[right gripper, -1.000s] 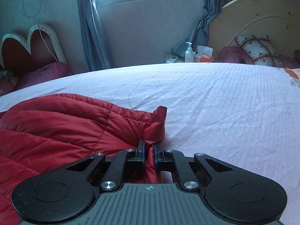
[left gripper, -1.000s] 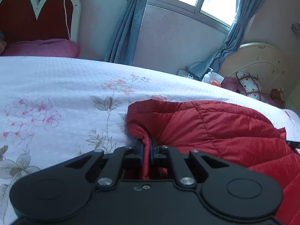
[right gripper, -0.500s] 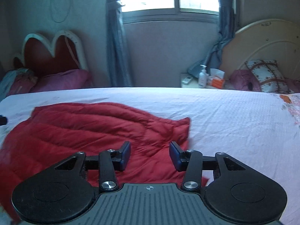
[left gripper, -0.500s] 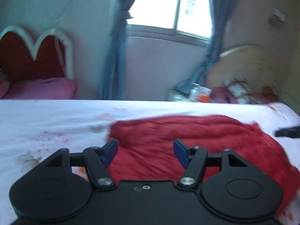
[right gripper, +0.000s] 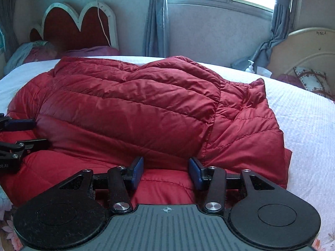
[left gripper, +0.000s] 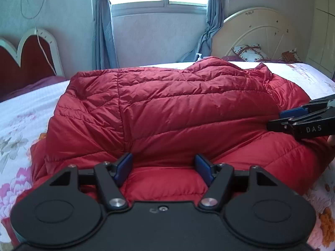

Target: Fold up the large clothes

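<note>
A red quilted puffer jacket (left gripper: pixel 167 104) (right gripper: pixel 136 108) lies folded over on itself on the white flowered bedspread (left gripper: pixel 21 108) (right gripper: pixel 303 125). My left gripper (left gripper: pixel 163 161) hovers over the jacket's near edge. Its jaws are opening, and its blue pads (left gripper: pixel 124 166) stand apart with only jacket surface showing beyond them and nothing pinched. My right gripper (right gripper: pixel 166 163) is open above the near edge further to the right, also holding nothing. Each gripper appears in the other's view: the right one (left gripper: pixel 280 119) at the right side, the left one (right gripper: pixel 35 133) at the left side.
A red heart-shaped headboard (left gripper: pixel 31 56) (right gripper: pixel 79 25) stands at the back left, with a round cream headboard (left gripper: pixel 257 31) and patterned pillow (right gripper: pixel 309 81) at the back right. Grey curtains (left gripper: pixel 102 31) frame the window. A pump bottle (right gripper: pixel 250 67) stands beyond the bed.
Both grippers let go of the jacket corners they pinched, opened, and drew back and up. The jacket now lies folded over, seen from further away.
</note>
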`<act>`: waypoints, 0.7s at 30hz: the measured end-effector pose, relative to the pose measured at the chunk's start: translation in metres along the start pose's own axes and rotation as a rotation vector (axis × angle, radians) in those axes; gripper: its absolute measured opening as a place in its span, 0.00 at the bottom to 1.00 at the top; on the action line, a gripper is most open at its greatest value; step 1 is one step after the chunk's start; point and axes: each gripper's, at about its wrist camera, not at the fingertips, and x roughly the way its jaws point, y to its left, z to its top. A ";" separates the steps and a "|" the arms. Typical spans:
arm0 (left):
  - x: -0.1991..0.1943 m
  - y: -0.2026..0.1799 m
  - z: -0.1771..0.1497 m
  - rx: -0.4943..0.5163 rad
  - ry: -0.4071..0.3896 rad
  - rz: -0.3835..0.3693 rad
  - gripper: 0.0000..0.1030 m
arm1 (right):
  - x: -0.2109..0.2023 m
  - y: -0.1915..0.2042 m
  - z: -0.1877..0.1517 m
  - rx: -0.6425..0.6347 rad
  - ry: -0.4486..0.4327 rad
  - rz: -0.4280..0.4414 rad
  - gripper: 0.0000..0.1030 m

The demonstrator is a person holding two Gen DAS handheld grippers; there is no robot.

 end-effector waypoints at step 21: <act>-0.076 0.009 -0.033 -0.072 -0.051 0.107 0.65 | -0.077 0.014 -0.031 0.012 -0.030 -0.026 0.45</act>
